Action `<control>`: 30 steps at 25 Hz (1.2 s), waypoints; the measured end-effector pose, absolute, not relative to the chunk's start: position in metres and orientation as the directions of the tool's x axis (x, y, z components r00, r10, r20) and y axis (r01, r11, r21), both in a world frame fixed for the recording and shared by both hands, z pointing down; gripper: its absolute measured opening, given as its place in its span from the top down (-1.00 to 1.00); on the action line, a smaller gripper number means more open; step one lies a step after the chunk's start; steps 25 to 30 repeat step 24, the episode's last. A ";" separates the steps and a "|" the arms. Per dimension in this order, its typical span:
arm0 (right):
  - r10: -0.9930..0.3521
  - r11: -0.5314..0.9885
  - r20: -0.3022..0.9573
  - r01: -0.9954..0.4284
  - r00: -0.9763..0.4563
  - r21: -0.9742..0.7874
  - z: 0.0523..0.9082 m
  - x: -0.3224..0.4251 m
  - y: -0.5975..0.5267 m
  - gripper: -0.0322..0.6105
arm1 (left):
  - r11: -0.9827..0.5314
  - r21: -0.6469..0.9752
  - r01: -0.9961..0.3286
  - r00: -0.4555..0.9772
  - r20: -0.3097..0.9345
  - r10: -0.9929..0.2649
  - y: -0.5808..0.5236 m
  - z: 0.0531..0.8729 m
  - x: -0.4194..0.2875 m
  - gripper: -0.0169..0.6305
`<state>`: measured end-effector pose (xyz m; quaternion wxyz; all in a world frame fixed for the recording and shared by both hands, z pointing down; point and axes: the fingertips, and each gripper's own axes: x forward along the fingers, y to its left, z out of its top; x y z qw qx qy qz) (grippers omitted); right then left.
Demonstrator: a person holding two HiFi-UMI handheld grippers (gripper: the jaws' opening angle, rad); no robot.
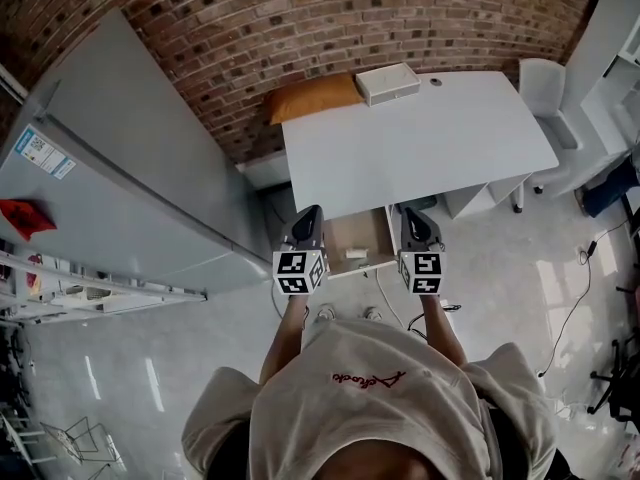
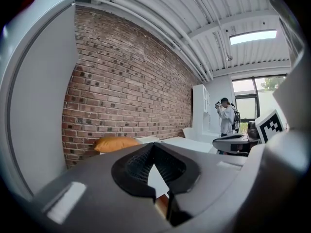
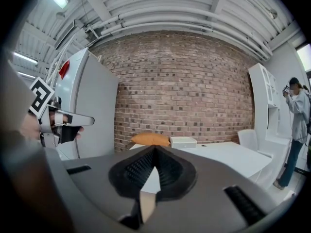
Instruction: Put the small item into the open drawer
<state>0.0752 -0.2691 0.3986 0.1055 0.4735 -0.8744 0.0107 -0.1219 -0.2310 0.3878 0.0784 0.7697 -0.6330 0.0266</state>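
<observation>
A small dark round item (image 1: 436, 81) lies at the back of the white table (image 1: 420, 148), seen as a speck (image 3: 204, 145) in the right gripper view. Under the table's front edge an open drawer (image 1: 355, 233) shows a brown inside. My left gripper (image 1: 307, 224) hangs over the drawer's left edge, and my right gripper (image 1: 420, 226) hangs just right of the drawer. In the left gripper view the left gripper (image 2: 153, 145) has its jaws closed tip to tip on nothing. The right gripper (image 3: 154, 148) looks the same, shut and empty.
An orange cushion (image 1: 312, 96) and a white box (image 1: 387, 83) sit at the table's back edge against the brick wall. A tall grey cabinet (image 1: 120, 168) stands left, a white chair (image 1: 545, 83) right. A person (image 3: 296, 125) stands far right.
</observation>
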 end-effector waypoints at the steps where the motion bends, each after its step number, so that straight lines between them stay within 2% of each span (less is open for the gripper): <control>1: -0.824 0.553 0.196 -0.830 -0.531 0.079 0.399 0.076 -0.269 0.86 | -0.187 0.086 -0.979 0.198 0.139 -0.970 -0.231 0.387 -0.120 0.92; 30: -0.804 0.584 0.195 -0.809 -0.562 0.073 0.397 0.080 -0.280 0.87 | -0.174 0.088 -0.981 0.185 0.134 -0.974 -0.241 0.390 -0.107 0.92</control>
